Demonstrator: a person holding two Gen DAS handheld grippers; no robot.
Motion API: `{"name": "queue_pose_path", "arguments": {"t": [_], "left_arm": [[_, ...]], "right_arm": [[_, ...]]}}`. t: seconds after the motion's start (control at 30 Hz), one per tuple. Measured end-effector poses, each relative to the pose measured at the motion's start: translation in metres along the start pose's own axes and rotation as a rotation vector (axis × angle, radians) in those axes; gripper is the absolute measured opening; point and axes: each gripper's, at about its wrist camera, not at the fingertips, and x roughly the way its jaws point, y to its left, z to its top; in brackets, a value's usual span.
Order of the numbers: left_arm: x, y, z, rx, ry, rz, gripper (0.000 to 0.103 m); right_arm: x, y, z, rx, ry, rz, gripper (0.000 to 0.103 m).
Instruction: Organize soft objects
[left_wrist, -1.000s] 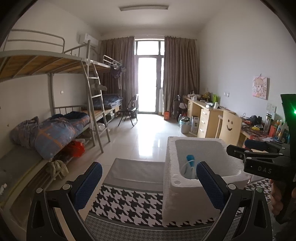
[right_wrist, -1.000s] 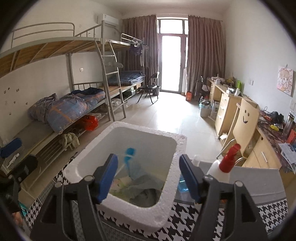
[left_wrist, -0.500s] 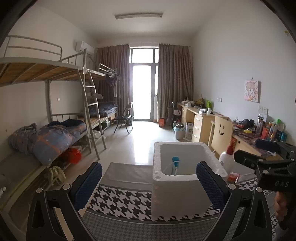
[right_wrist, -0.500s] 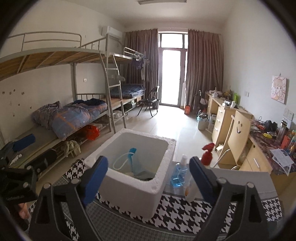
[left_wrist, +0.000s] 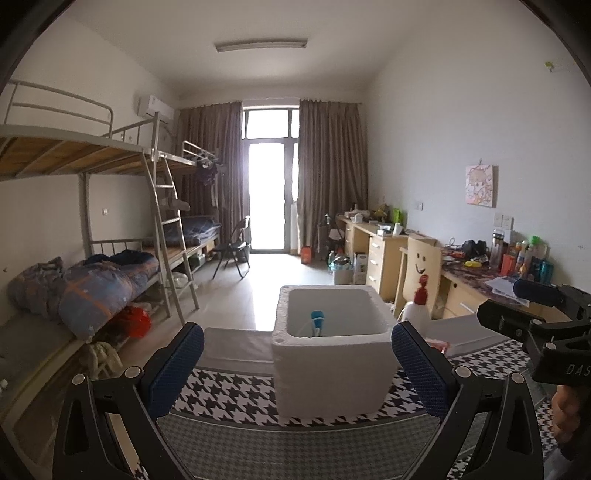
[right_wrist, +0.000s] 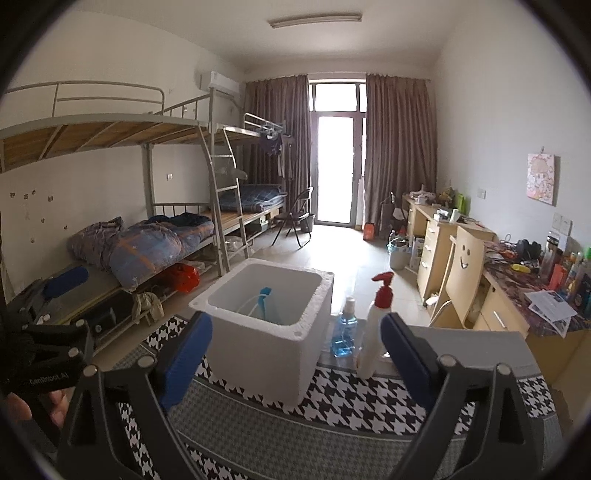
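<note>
Left wrist view first: the left gripper (left_wrist: 297, 363) has its blue pads spread wide with nothing between them, and past the tips, framed in the gap but well clear of them, stands the white foam box (left_wrist: 334, 363) on the houndstooth cloth (left_wrist: 236, 397). Inside the box only a blue-topped item (left_wrist: 317, 317) with a pale looped cord pokes up; any soft things lower down are hidden by the wall. Off to the side the right gripper's body reads "DAS" (left_wrist: 574, 369). From the right wrist view, the right gripper (right_wrist: 295, 352) is likewise parted and empty, the foam box (right_wrist: 266, 347) sitting just beyond and between its fingers, not touched. The left gripper's housing reads "GenRobot.AI" (right_wrist: 48, 379). Beside the box stand a white spray bottle (right_wrist: 376, 325) with a red trigger and a blue liquid bottle (right_wrist: 344, 330). Farther back, a wooden chair (right_wrist: 466, 258) bears a drawn smiley face.
</note>
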Motion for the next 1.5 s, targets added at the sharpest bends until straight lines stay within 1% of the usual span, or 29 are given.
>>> {"name": "queue_pose_path", "arguments": {"t": [0.1,0.27,0.47,0.5,0.57,0.63,0.7,0.8,0.93,1.07,1.23,1.3,1.5], "left_arm": [[-0.007,-0.003,-0.002,0.003,-0.005,-0.015,0.102],[-0.022,-0.007,-0.003,0.006,-0.028,-0.022,0.102],[-0.031,-0.011,-0.012,0.007,-0.025,-0.051,0.102],[-0.032,-0.011,-0.015,0.009,-0.028,-0.053,0.102],[-0.036,-0.013,-0.02,0.019,-0.031,-0.061,0.102],[-0.042,-0.015,-0.024,0.024,-0.049,-0.065,0.102],[-0.047,-0.017,-0.027,0.034,-0.063,-0.069,0.102],[-0.05,-0.019,-0.03,0.035,-0.064,-0.085,0.102],[-0.051,-0.02,-0.038,0.03,-0.07,-0.084,0.102],[-0.052,-0.02,-0.043,0.009,-0.071,-0.107,0.102],[-0.058,-0.025,-0.047,0.029,-0.098,-0.089,0.102],[-0.062,-0.025,-0.05,0.026,-0.108,-0.103,0.102],[-0.062,-0.027,-0.06,0.021,-0.101,-0.092,0.102]], "right_arm": [[-0.013,-0.003,-0.005,0.007,-0.013,0.002,0.095],[-0.029,-0.006,-0.015,-0.002,-0.045,-0.021,0.095],[-0.044,-0.011,-0.027,0.019,-0.077,-0.018,0.095],[-0.047,-0.011,-0.029,0.02,-0.087,-0.019,0.096],[-0.055,-0.01,-0.035,0.017,-0.108,-0.044,0.102],[-0.061,-0.008,-0.04,0.018,-0.124,-0.062,0.102],[-0.066,-0.006,-0.046,0.016,-0.129,-0.064,0.102],[-0.072,-0.005,-0.052,0.026,-0.138,-0.075,0.102],[-0.077,-0.011,-0.063,0.063,-0.145,-0.075,0.102],[-0.084,-0.011,-0.07,0.069,-0.165,-0.104,0.102],[-0.089,-0.01,-0.08,0.082,-0.174,-0.115,0.102],[-0.09,-0.01,-0.084,0.091,-0.175,-0.125,0.102],[-0.092,-0.018,-0.098,0.14,-0.16,-0.134,0.102]]}}
